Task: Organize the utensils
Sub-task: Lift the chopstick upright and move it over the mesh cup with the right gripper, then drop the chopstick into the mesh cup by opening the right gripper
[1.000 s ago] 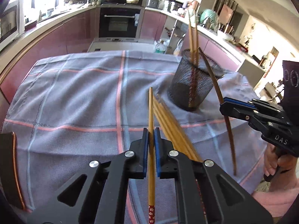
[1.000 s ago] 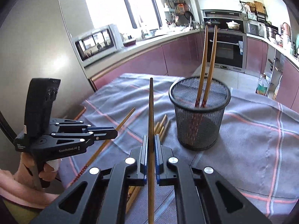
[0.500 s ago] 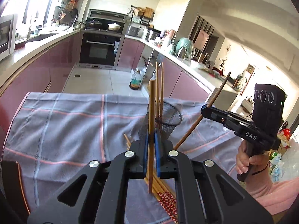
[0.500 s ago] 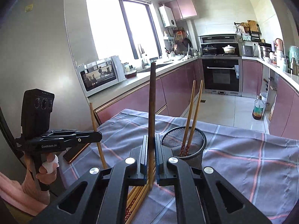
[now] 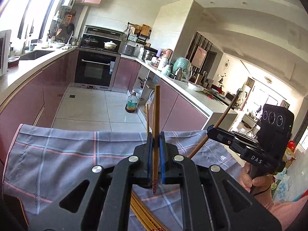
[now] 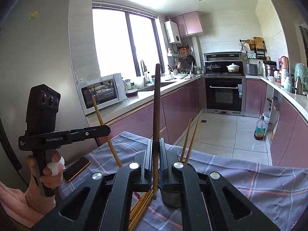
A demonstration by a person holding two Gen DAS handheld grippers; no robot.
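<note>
A light chopstick (image 5: 156,134) stands near upright, clamped in the left gripper (image 5: 155,150) fingers, and a dark chopstick (image 6: 156,127) likewise in the right gripper (image 6: 155,154) fingers, both above the loose chopstick bundle (image 6: 141,204) beside the mesh cup (image 6: 171,198) on the cloth-covered bench (image 6: 250,184).

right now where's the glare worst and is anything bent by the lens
Right wrist view: the window is blown out white, and the fridge edge bows. Left wrist view: the far living room is overexposed, the upper left corner flares, and the tablecloth edge curves.
</note>
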